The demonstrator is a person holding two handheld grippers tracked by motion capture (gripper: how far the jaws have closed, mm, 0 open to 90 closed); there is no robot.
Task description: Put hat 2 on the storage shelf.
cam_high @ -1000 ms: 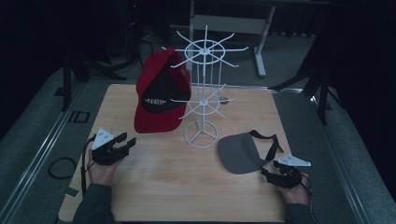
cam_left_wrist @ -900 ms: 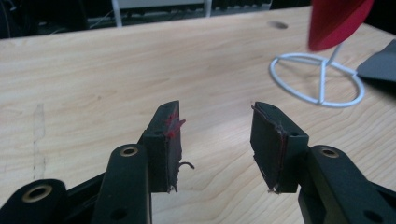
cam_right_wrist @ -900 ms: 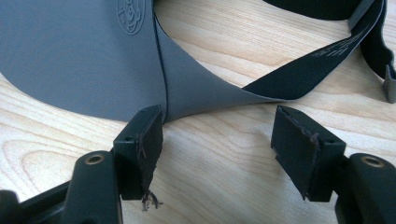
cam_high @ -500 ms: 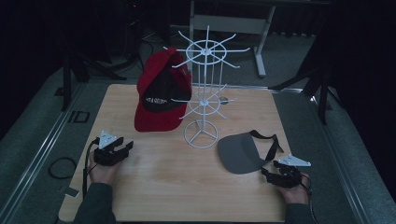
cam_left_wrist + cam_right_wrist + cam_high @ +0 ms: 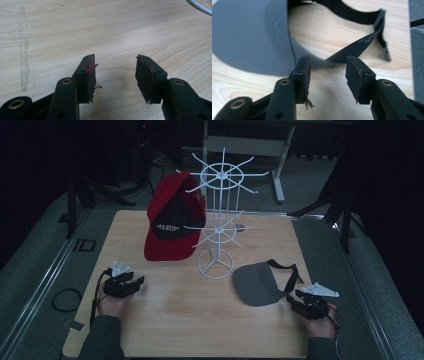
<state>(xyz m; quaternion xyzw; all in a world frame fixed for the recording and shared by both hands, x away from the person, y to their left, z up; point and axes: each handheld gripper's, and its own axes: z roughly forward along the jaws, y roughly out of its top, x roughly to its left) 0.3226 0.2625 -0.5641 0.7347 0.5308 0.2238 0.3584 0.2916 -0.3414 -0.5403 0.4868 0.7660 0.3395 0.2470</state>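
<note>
High view overhead, facing forward-down; gripper views close, low over table (image 5: 165, 320); right's shares visor (image 5: 249, 37)

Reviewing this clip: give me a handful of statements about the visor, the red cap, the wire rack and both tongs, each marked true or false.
1. The grey visor lies flat on the table. True.
2. The red cap lies flat on the table beside the visor. False: it hangs on the white wire rack, at the rack's left side in the high view.
3. The right tongs are clamped on the visor's strap. False: the jaws have just been closing but stand apart, with the strap's end just ahead of them.
4. The left tongs are open over bare wood. True.
5. The visor hangs from a rack arm. False: it lies by the rack's base.
</note>
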